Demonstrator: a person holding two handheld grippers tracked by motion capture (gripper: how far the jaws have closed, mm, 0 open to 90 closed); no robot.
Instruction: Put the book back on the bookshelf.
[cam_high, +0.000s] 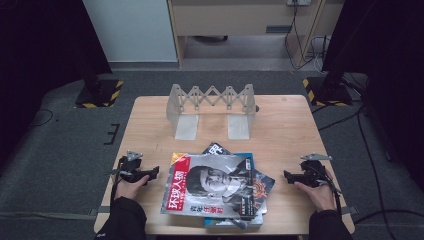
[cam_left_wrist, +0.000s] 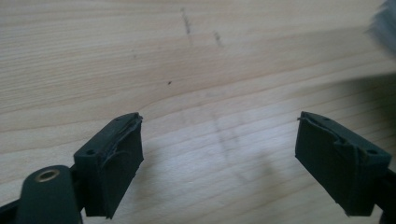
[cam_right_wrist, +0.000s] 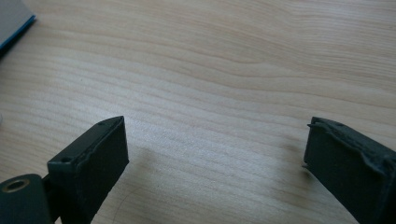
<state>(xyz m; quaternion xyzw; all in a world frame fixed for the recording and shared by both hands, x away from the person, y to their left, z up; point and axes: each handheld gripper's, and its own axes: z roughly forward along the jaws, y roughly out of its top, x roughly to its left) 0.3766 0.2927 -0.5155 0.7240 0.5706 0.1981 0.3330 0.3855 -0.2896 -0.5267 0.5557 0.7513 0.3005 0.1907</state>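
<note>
A stack of magazines (cam_high: 217, 190) lies at the front middle of the wooden table (cam_high: 290, 125); the top one has a red-edged cover with a portrait. Behind it stands a grey expanding book rack (cam_high: 212, 107). My left gripper (cam_high: 150, 175) rests on the table left of the stack, pointing toward it. Its jaws stand wide apart over bare wood (cam_left_wrist: 219, 140). My right gripper (cam_high: 290, 176) rests to the right of the stack, also pointing toward it. It is open too, nothing between its jaws (cam_right_wrist: 215, 149). A blue magazine corner (cam_right_wrist: 14, 21) shows at upper left in the right gripper view.
Grey carpet surrounds the table. Two black stands with yellow-black striped feet (cam_high: 97, 92) flank the far corners. Cables (cam_high: 370, 150) run across the floor at the right. Bare wood lies between the rack and the magazines.
</note>
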